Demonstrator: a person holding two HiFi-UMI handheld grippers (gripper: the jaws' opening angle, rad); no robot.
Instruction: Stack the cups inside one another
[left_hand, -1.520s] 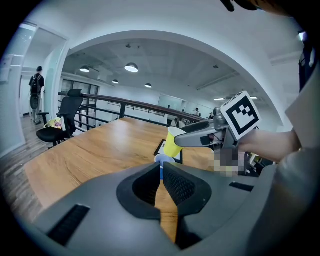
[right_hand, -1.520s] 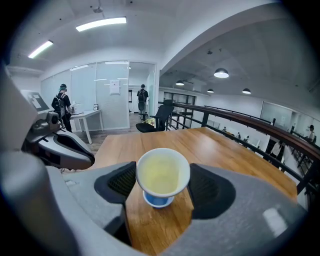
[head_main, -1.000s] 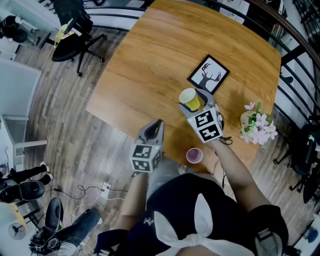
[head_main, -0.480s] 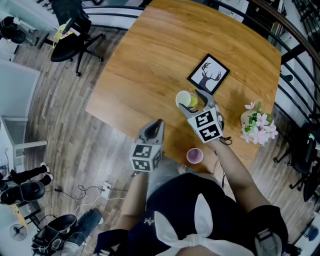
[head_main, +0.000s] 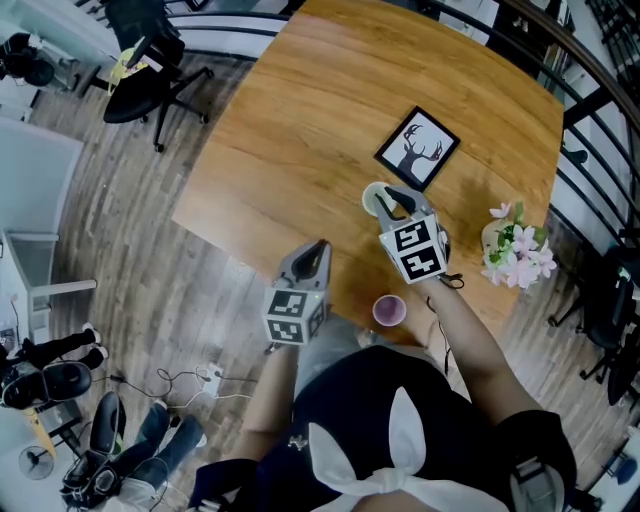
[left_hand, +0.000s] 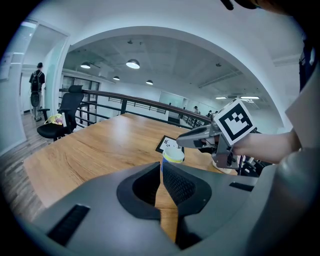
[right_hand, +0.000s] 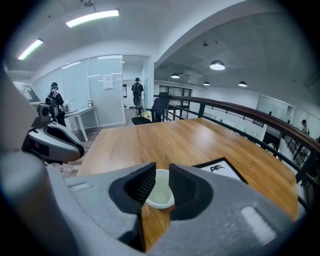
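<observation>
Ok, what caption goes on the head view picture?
Right gripper, jaws just closed on a cup rim; pink cup waits nearby.

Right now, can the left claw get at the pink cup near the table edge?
Probably yes. The pink cup stands alone by the table edge, with bare wood between it and the left claw. The claw is shut, so it would have to open first.

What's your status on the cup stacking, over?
Left tongs shut, empty. Right tongs just closed on rim of yellow cup. Pink cup stands apart near edge of table. Framed picture beyond, not blocking.
</observation>
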